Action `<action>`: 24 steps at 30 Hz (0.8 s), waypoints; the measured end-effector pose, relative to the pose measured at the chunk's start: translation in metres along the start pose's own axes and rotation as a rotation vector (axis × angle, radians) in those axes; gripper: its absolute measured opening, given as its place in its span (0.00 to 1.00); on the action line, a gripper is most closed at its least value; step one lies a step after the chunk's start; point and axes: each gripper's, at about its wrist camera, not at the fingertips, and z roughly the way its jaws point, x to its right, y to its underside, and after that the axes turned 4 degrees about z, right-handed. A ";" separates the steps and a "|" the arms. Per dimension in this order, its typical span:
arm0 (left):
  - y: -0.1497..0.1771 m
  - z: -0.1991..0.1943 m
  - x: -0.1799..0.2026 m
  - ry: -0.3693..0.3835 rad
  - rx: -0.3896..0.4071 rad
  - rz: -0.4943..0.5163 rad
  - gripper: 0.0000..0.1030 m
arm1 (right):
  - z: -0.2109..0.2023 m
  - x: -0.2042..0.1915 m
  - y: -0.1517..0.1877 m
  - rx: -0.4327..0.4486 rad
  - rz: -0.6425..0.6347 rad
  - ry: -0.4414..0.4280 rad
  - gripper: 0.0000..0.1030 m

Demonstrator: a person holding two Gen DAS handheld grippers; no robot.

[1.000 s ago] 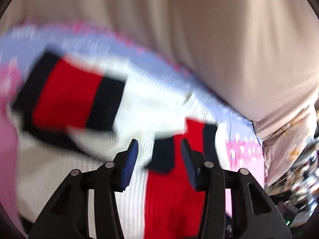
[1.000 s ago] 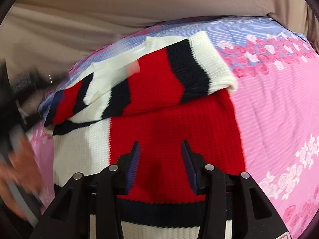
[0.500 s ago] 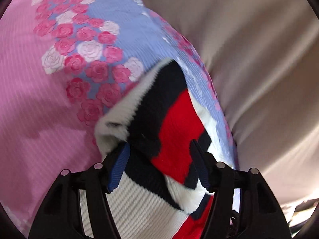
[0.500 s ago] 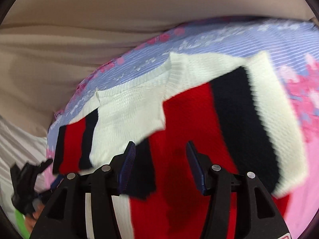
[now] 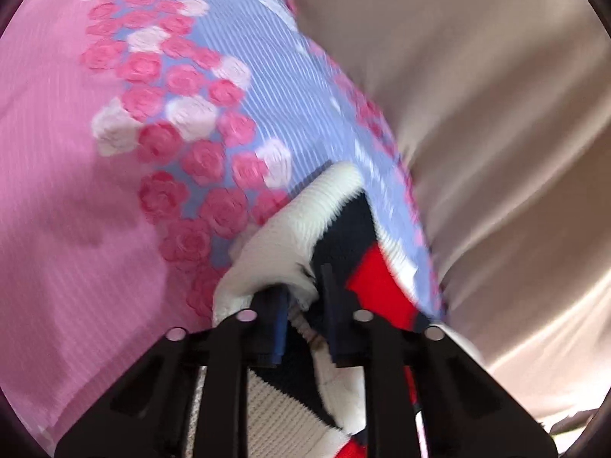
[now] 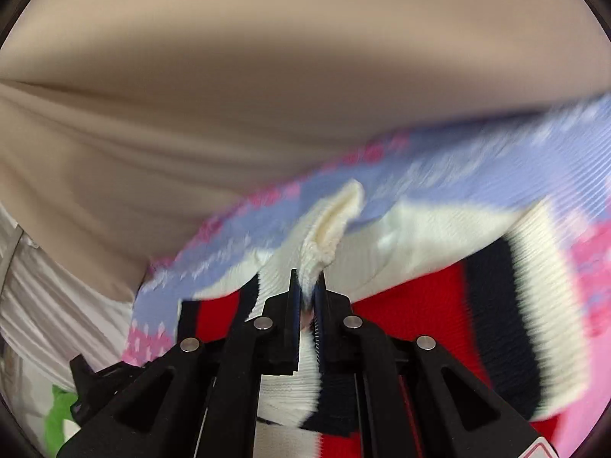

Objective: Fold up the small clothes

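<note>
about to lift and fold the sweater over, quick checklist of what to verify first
1. Left gripper shut on sweater: ok, white knit is bunched between its fingers.
2. Right gripper shut on sweater: ok, a white ribbed edge is pinched.
3. Bedsheet caught in either grip: cannot tell, the views are blurred.
4. Sleeve lying flat on the body: cannot tell.
5. Both grips on matching edges: cannot tell; neither view shows both.
</note>
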 end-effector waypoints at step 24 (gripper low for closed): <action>0.053 0.024 0.004 -0.072 -0.045 0.211 0.09 | -0.064 0.082 0.041 0.026 0.040 0.290 0.21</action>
